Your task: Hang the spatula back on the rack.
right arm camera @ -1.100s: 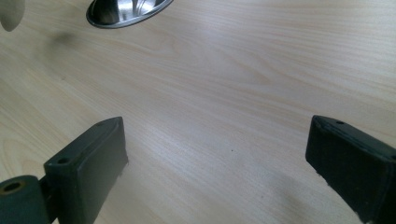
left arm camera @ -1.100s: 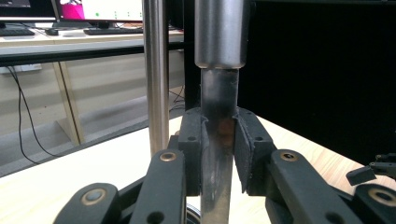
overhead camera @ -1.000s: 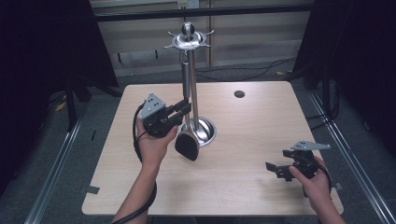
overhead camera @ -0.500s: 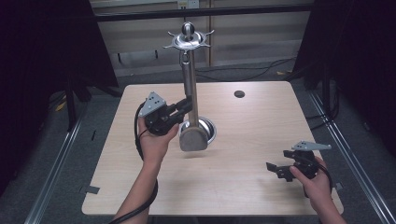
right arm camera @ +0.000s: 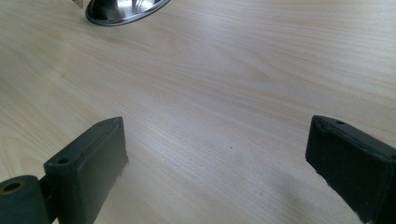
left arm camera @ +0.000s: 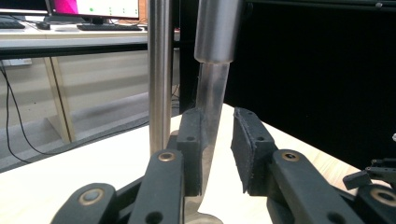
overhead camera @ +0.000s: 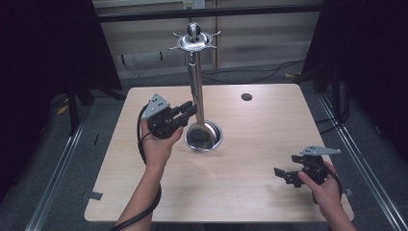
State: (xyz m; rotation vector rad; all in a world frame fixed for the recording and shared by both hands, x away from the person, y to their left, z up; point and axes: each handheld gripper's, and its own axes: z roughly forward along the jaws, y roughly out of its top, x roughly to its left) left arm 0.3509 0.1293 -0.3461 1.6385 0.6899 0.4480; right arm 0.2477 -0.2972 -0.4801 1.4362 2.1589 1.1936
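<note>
Presently the left gripper [left arm camera: 217,154], jaws just eased apart, has the ladle's handle [left arm camera: 209,116] touching one pad only beside the stand's pole [left arm camera: 160,70], while the right gripper [right arm camera: 219,172] stands wide open over bare table [right arm camera: 243,70].

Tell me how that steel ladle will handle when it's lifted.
The ladle is probably stiff, since it looks like polished metal throughout. Its smooth, flat handle may slip in a light grip. With the wide bowl at the low end, it will likely swing bottom-heavy.

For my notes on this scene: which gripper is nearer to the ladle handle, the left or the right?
Left. The left gripper has the ladle handle between its jaws, beside the stand pole. The right gripper is far away at the table's near right corner.
</note>
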